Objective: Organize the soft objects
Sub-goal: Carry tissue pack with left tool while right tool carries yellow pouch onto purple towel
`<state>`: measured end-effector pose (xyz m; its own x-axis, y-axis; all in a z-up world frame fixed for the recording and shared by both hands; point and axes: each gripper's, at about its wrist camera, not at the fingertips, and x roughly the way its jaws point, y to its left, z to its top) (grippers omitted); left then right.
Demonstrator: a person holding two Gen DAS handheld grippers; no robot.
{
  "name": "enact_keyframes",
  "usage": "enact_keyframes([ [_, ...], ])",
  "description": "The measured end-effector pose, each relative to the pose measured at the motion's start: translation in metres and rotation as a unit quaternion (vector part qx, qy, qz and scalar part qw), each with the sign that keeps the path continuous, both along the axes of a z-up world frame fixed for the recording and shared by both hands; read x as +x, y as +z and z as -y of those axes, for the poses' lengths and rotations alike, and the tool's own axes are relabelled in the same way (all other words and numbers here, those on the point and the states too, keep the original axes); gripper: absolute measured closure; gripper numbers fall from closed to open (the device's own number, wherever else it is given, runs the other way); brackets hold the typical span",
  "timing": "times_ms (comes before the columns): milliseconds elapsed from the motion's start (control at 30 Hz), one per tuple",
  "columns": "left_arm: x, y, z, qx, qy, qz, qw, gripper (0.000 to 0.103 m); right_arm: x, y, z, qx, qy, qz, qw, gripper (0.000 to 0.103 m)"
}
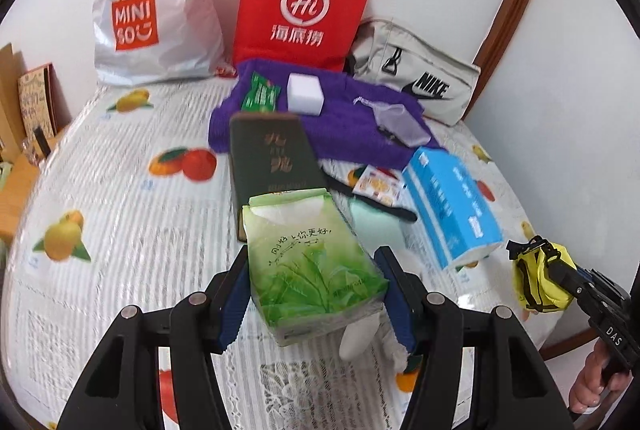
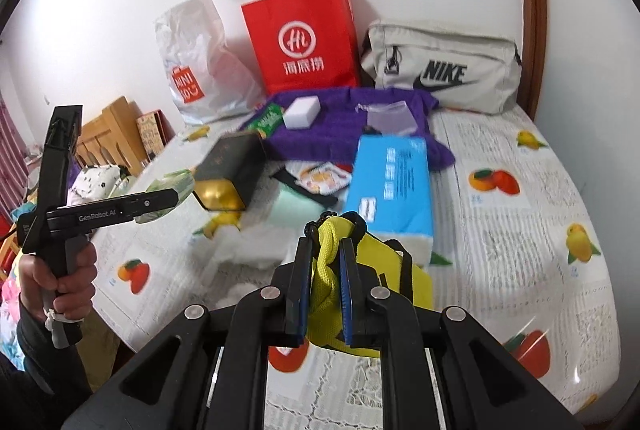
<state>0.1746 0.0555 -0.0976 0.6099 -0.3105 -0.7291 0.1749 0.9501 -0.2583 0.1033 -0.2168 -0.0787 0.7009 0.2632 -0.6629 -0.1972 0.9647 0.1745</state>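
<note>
My left gripper is shut on a green tissue pack and holds it above the table; the pack also shows in the right wrist view. My right gripper is shut on a yellow drawstring pouch, which also shows in the left wrist view. A purple towel lies at the back with a white sponge, a green packet and a small mesh bag on it. A blue tissue pack lies to the right.
A dark green box lies mid-table. A Miniso plastic bag, a red paper bag and a grey Nike bag stand against the back wall. The fruit-print tablecloth covers the table. Wooden furniture stands left.
</note>
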Motion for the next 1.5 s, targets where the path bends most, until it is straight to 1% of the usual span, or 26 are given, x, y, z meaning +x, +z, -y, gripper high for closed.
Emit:
enact_keyframes([
  [100, 0.005, 0.012, 0.003, 0.001, -0.006, 0.011, 0.9999, 0.045, 0.003, 0.014, -0.001, -0.001, 0.003, 0.011, 1.0, 0.09],
  [267, 0.021, 0.024, 0.007, -0.005, -0.014, 0.017, 0.9997, 0.045, 0.014, 0.029, 0.002, -0.006, 0.004, 0.02, 1.0, 0.09],
  [467, 0.042, 0.034, 0.013, 0.002, -0.019, 0.024, 0.9995, 0.045, 0.036, 0.044, 0.003, -0.013, 0.009, 0.03, 0.999, 0.09],
  [600, 0.06, 0.038, 0.014, 0.003, -0.015, 0.024, 0.9996, 0.045, 0.057, 0.054, 0.003, -0.023, 0.018, 0.037, 0.999, 0.09],
  [733, 0.076, 0.035, 0.013, 0.003, -0.009, 0.019, 0.9998, 0.045, 0.084, 0.054, 0.003, -0.042, 0.025, 0.037, 0.998, 0.09],
  [967, 0.115, 0.027, 0.022, 0.007, -0.007, -0.001, 0.9999, 0.045, 0.135, 0.046, -0.001, -0.048, 0.034, 0.031, 0.998, 0.09],
  [1133, 0.149, 0.02, 0.029, 0.015, -0.007, -0.013, 0.9998, 0.045, 0.171, 0.044, -0.002, -0.041, 0.038, 0.03, 0.998, 0.09],
  [1300, 0.183, 0.008, 0.035, 0.01, -0.01, -0.04, 0.9991, 0.045, 0.207, 0.041, -0.003, -0.051, 0.039, 0.032, 0.997, 0.09],
  [1400, 0.202, -0.001, 0.034, 0.0, -0.004, -0.06, 0.9982, 0.045, 0.226, 0.038, -0.003, -0.053, 0.04, 0.032, 0.997, 0.09],
  [1500, 0.217, -0.009, 0.034, 0.005, 0.009, -0.075, 0.9972, 0.045, 0.247, 0.033, -0.003, -0.061, 0.035, 0.031, 0.997, 0.09],
])
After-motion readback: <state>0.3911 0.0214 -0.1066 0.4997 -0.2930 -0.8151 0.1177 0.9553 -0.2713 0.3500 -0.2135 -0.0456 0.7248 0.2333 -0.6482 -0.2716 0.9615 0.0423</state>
